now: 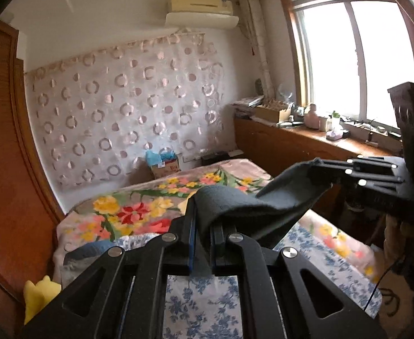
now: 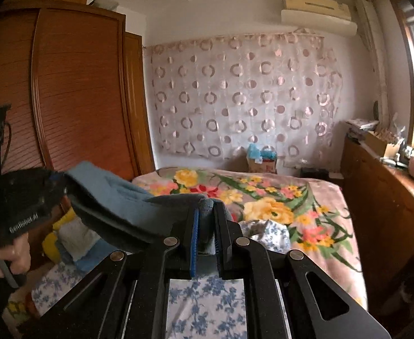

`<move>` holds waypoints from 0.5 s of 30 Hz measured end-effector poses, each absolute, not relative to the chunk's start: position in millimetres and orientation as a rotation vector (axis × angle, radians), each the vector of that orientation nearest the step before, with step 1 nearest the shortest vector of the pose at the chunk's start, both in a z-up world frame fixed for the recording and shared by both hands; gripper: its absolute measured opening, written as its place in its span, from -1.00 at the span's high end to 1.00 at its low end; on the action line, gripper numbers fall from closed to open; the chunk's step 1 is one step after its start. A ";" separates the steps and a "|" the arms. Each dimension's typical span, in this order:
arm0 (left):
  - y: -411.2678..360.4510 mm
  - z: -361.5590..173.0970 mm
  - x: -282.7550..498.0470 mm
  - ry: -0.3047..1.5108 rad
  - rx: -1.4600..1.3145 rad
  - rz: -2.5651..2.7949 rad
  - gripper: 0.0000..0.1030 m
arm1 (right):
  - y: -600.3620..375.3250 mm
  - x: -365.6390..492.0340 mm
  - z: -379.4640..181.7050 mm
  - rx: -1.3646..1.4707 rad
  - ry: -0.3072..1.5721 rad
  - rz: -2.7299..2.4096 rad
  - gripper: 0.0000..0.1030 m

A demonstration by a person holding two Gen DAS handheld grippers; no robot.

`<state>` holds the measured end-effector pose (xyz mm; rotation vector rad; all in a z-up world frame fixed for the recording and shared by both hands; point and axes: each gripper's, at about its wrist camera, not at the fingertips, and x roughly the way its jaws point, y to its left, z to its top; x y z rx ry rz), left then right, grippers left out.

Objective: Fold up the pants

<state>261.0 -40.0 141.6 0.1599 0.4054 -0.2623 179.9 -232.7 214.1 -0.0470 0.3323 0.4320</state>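
Both raised level, facing same way: left gripper (image 1: 204, 237) jaws clamped tight on dark cloth, right gripper (image 2: 207, 240) likewise pinched shut on cloth, bare hand (image 2: 6, 257) wrapped round left unit's handle.

Grippers: two. The left gripper (image 1: 204, 243) and the right gripper (image 2: 207, 240), each with two fingers closed on cloth.

Pants (image 1: 235, 206): one pair, dark grey-blue, slung between both grippers above the bed.

Bed (image 2: 334, 197): one. Flowered blanket (image 1: 139, 212): one, on the far part. Blue-and-white floral sheet (image 1: 204, 305): one, on the near part.

Wardrobe (image 2: 74, 90): one, wooden, left.

Wall hanging (image 1: 128, 113) with ring pattern: one, far wall.

Air conditioner (image 1: 201, 7): one, high on the far wall.

Window (image 1: 356, 56): one, right, two panes.

Cardboard box (image 1: 166, 166): one, beyond the bed.

Yellow soft toy (image 1: 39, 296): one, near left.

Small items on the sill ledge (image 1: 314, 138): too crowded to count.
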 end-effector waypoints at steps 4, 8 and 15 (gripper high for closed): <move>-31.2 83.8 259.9 0.516 0.170 -0.256 0.84 | -224.5 191.9 163.8 -0.059 0.442 0.469 0.81; -28.4 27.9 244.8 0.619 0.169 -0.267 0.84 | -214.5 191.1 116.3 -0.087 0.559 0.500 0.81; -40.7 -29.0 186.2 0.719 0.230 -0.299 0.84 | -205.7 154.7 63.5 -0.112 0.695 0.540 0.81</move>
